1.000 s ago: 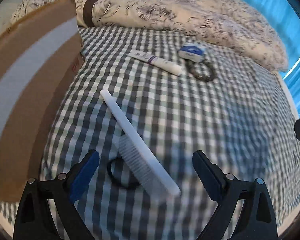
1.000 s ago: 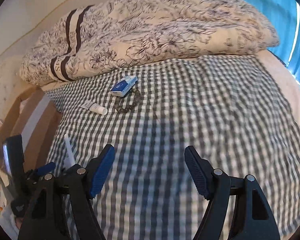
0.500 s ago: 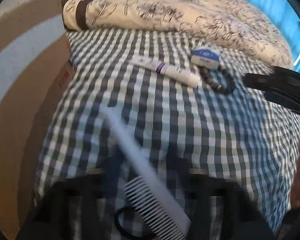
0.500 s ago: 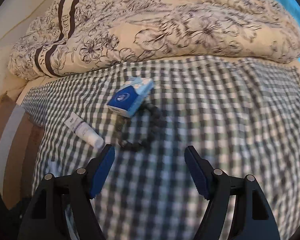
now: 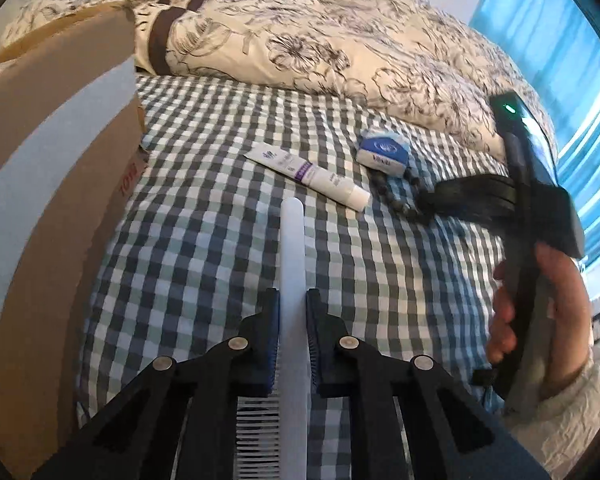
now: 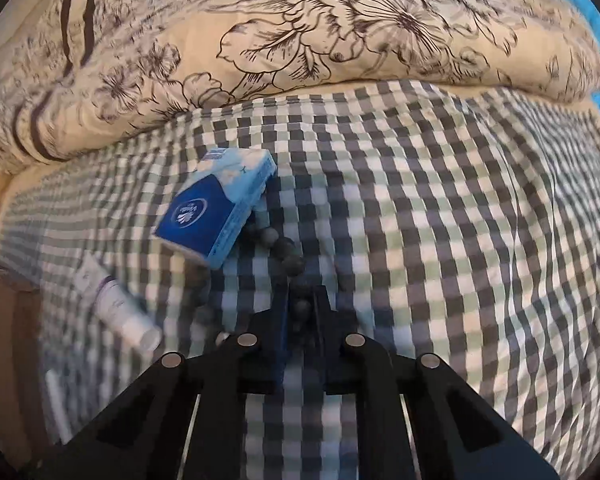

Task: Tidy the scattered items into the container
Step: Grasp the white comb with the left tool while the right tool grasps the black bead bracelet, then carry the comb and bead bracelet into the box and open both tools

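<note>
Fingers of the left gripper [image 5: 293,312] pinch a white comb [image 5: 293,264]; the right gripper [image 6: 303,304] pinches a dark bead bracelet [image 6: 288,252]. At 10 o'clock of the bracelet lies a blue tissue pack [image 6: 216,208], logo unreadable; the cardboard box [image 5: 60,184] carries partial red lettering.

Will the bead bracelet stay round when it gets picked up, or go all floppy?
Probably floppy: the bracelet is separate beads on a loop, so it should sag and dangle from the right gripper, which pinches only one bead. It may also tug the tissue pack, whose edge covers part of the loop.
</note>
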Motion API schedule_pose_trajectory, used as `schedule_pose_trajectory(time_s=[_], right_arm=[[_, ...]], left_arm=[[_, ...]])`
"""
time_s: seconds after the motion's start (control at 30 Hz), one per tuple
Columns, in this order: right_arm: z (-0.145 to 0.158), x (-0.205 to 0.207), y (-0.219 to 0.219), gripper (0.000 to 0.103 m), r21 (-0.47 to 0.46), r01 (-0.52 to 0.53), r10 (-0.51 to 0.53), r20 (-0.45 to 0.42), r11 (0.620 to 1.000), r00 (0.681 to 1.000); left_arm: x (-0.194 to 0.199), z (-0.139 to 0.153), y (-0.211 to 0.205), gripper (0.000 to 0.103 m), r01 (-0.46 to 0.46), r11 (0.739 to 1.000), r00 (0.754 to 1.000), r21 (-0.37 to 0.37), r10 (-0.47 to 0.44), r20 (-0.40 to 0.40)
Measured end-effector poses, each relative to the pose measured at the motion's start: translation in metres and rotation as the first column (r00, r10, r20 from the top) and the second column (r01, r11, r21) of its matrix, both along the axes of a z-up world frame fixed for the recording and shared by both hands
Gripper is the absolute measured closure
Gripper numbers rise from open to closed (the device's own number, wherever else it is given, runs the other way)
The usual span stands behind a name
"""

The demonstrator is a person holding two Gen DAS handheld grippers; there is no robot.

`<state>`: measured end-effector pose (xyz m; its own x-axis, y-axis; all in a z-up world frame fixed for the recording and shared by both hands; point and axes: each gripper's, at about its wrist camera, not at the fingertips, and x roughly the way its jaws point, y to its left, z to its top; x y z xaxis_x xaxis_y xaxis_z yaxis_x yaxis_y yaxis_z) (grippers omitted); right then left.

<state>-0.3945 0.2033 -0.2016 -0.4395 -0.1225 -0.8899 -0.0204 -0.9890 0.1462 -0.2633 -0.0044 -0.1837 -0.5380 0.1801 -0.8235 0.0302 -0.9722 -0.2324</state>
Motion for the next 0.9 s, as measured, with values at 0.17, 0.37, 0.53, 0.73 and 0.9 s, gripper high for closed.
schedule_pose_trajectory(time_s=[0.17,0.37,0.53,0.73,0.9], right_arm=[[0.026,0.033,0.017,0.092,0.017,-0.009,0.010,-0.045,1.000,0.999],[0.074,0.078,0.039,0.092,-0.049,-0.006,0.001,-0.097,0.999,0.995],[0.107,0.123,0.040,0.092,-0.114,-0.029,0.012,-0.147,0.993,0.989],[0.126,0.187,0.044,0.092,-0.194,-0.064,0.034,-0.156,0.979,0.987],[0.134,0.225,0.030,0.092,-0.209,-0.098,0.064,-0.165,0.973,0.984]], left_arm=[[0.012,0.013,0.002,0.090,-0.008,1.000,1.000,-0.022,0.007,-0.031],[0.035,0.036,0.013,0.090,-0.003,1.000,0.999,-0.011,0.002,-0.053],[0.061,0.066,0.016,0.090,-0.017,1.000,0.994,-0.018,0.015,-0.110],[0.092,0.090,0.020,0.090,-0.013,1.000,0.991,-0.022,0.010,-0.133],[0.119,0.106,0.019,0.090,-0.015,0.999,0.988,-0.028,0.011,-0.156]])
